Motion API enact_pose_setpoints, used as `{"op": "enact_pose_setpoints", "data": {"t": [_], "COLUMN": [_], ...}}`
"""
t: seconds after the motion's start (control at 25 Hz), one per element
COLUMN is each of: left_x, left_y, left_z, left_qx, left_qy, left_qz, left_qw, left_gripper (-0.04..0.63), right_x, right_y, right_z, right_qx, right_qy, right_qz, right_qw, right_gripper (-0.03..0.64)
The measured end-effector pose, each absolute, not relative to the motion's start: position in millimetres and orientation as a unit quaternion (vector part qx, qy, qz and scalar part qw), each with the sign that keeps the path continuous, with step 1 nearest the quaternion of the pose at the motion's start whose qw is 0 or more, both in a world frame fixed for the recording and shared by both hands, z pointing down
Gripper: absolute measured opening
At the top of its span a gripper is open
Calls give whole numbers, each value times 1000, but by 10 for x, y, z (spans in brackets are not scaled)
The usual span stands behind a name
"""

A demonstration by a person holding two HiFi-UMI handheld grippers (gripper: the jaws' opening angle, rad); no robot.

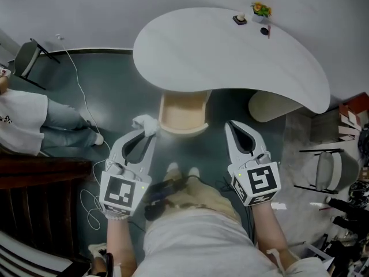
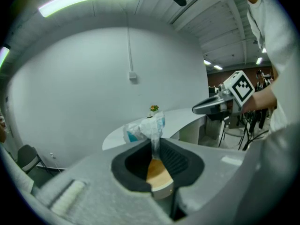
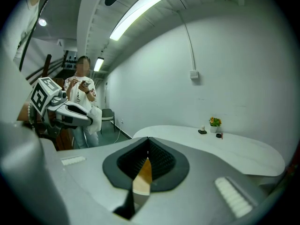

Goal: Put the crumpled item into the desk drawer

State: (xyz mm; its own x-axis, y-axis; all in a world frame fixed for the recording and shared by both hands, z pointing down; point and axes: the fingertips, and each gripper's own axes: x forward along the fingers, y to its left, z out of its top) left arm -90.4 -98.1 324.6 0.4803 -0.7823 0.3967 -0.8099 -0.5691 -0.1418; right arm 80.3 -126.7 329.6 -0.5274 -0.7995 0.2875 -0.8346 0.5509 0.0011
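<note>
The left gripper (image 1: 148, 134) has its fingers (image 2: 176, 158) closed on the crumpled item (image 1: 146, 123), a white wad with a blue patch that sticks out past the tips. In the left gripper view a thin twist of the wad (image 2: 149, 125) is pinched between the dark pads. From the head view it is held in the air above the floor (image 1: 115, 91), just beside the tan unit (image 1: 183, 113), at that unit's 9 o'clock. Whether the two touch cannot be told.

The tan unit stands under the near edge of the white counter (image 1: 230, 56), which fills the 12 o'clock part of the head view.

The right gripper (image 1: 232, 126) hovers at the unit's 3 o'clock, apart from it. Its fingers (image 3: 161, 161) are pressed together with nothing between them.

On the counter's far edge, toward 1 o'clock, are a small plant (image 1: 260, 8) and two small dark things (image 1: 240, 19), well away from both grippers.

A person (image 1: 23, 120) in a white top is at 9 o'clock, with a chair (image 1: 29, 59) at 10 o'clock and a white cable (image 1: 81, 91) trailing over the floor.
</note>
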Motion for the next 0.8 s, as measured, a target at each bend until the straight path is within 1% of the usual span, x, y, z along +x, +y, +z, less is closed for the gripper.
{"op": "enact_pose_setpoints", "data": {"t": [0.16,0.32,0.8], "left_x": [-913,-960,-1038], "left_y": [-1035,-1163,-1492], "left_z": [3266,3254,3373], "left_qx": [865,872,887], "left_qy": [-454,-440,-404], "left_qz": [210,214,223], "left_qw": [38,13,16], "left_gripper": [49,49,49], "right_x": [812,776,715], "right_y": [-1274,-1348,-1520], "right_z": [3326,3315,3406], "right_qx": [478,485,506], "right_qy": [-865,-861,-844], "right_qz": [72,71,87], "right_qw": [132,134,154], "right_gripper": [2,2,2]}}
